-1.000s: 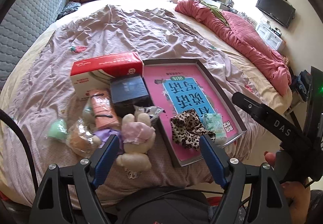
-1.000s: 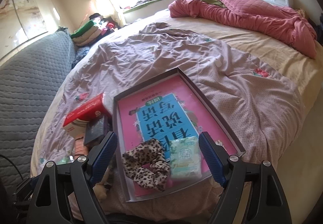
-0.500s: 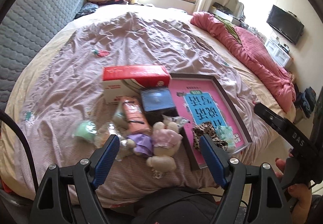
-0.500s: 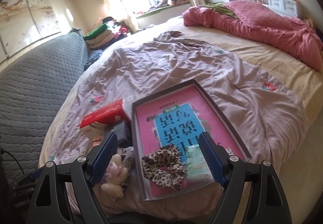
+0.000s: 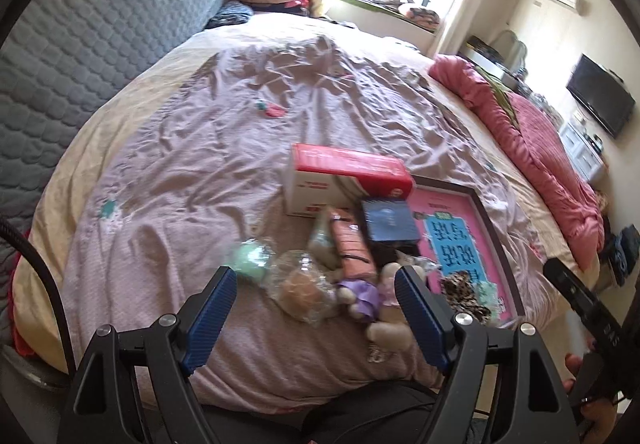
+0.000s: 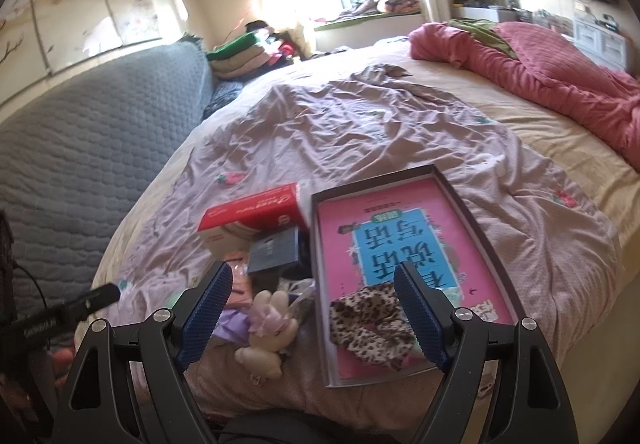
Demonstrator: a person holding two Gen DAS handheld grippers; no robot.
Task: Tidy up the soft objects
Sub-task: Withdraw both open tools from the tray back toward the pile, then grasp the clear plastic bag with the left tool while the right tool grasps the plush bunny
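A pile lies at the bed's near edge: a plush bunny (image 5: 386, 318) (image 6: 269, 328), a bagged bun (image 5: 301, 286), a mint green soft ball (image 5: 252, 258), a peach pouch (image 5: 352, 250), a dark blue box (image 5: 388, 219) (image 6: 276, 250) and a red and white tissue box (image 5: 344, 177) (image 6: 250, 217). A pink tray (image 6: 424, 195) (image 5: 486, 219) holds a leopard scrunchie (image 6: 374, 322) (image 5: 464, 294) and a mint packet (image 5: 490, 290). My left gripper (image 5: 316, 278) is open above the pile. My right gripper (image 6: 314, 282) is open above the bunny and the tray's left edge.
A mauve sheet (image 5: 248, 131) covers the bed. A grey quilted headboard (image 5: 72, 59) runs along the left. A pink quilt (image 6: 532, 75) lies at the far right. Folded clothes (image 6: 248, 49) are stacked near the window. A TV (image 5: 600, 101) hangs on the right wall.
Both grippers have swung left: the pile and tray have slid rightward in both views. Both stay open and empty. Nothing on the bed has moved.
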